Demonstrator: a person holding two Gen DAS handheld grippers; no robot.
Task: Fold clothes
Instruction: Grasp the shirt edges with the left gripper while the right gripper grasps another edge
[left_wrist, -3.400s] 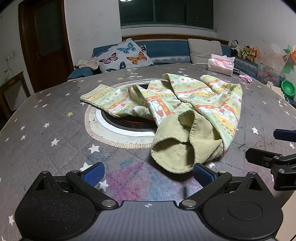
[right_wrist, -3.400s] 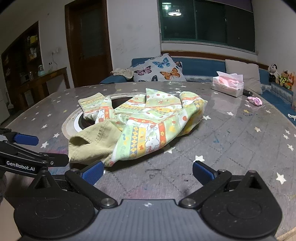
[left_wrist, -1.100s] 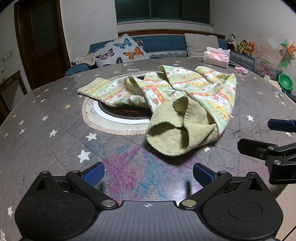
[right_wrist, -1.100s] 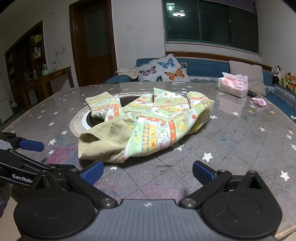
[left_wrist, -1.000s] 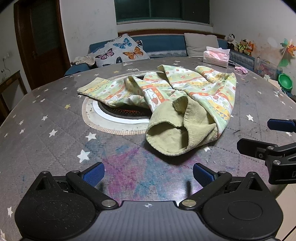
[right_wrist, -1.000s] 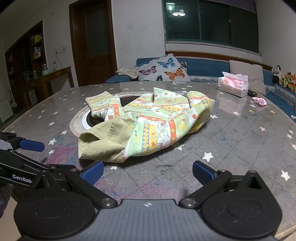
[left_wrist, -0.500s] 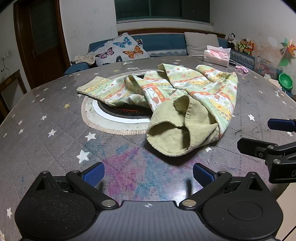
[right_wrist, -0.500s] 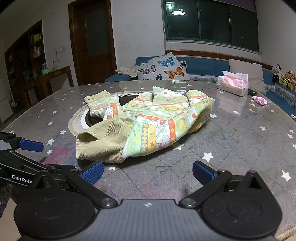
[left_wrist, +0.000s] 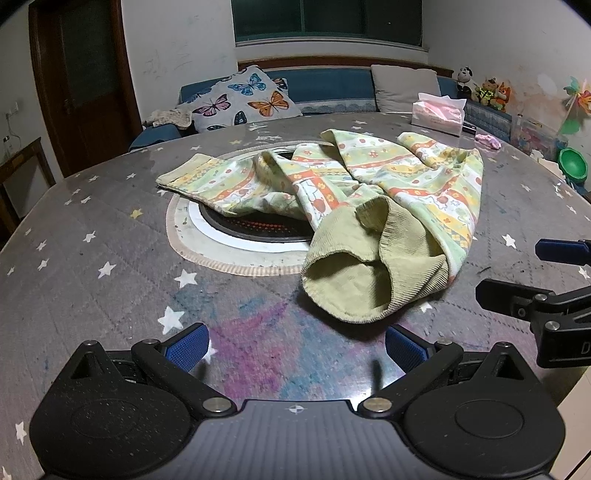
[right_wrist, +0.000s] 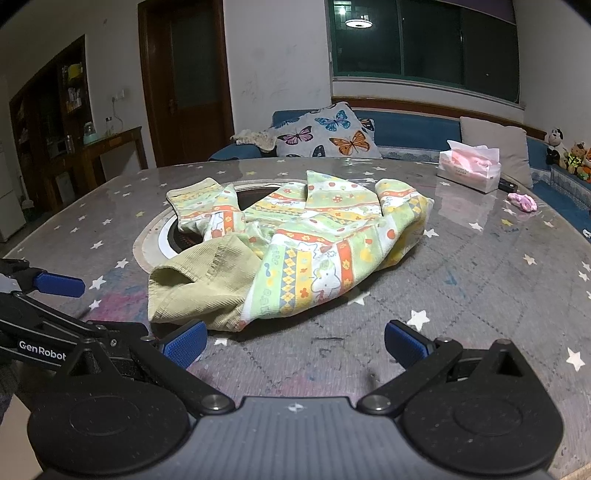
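A crumpled pair of child's trousers (left_wrist: 388, 184) (right_wrist: 314, 240), patterned green, orange and yellow with an olive ribbed lining turned out at the near end, lies on the round star-print table (left_wrist: 92, 258). One leg drapes over the round burner inset (left_wrist: 243, 232) in the table's middle. My left gripper (left_wrist: 295, 347) is open just short of the olive waistband (left_wrist: 354, 280), nothing between its blue pads. My right gripper (right_wrist: 295, 343) is open too, near the garment's front edge. Each gripper shows at the other view's side.
A pink tissue box (right_wrist: 469, 170) and a small pink scrap (right_wrist: 522, 201) sit at the table's far right. Behind the table runs a blue sofa with a butterfly cushion (right_wrist: 328, 133). A green bowl (left_wrist: 572, 162) and toys stand at the right. The table edge is close below both grippers.
Both grippers have edged slightly toward the trousers; the garment looks a little nearer. Neither gripper has touched it, and both stay open.
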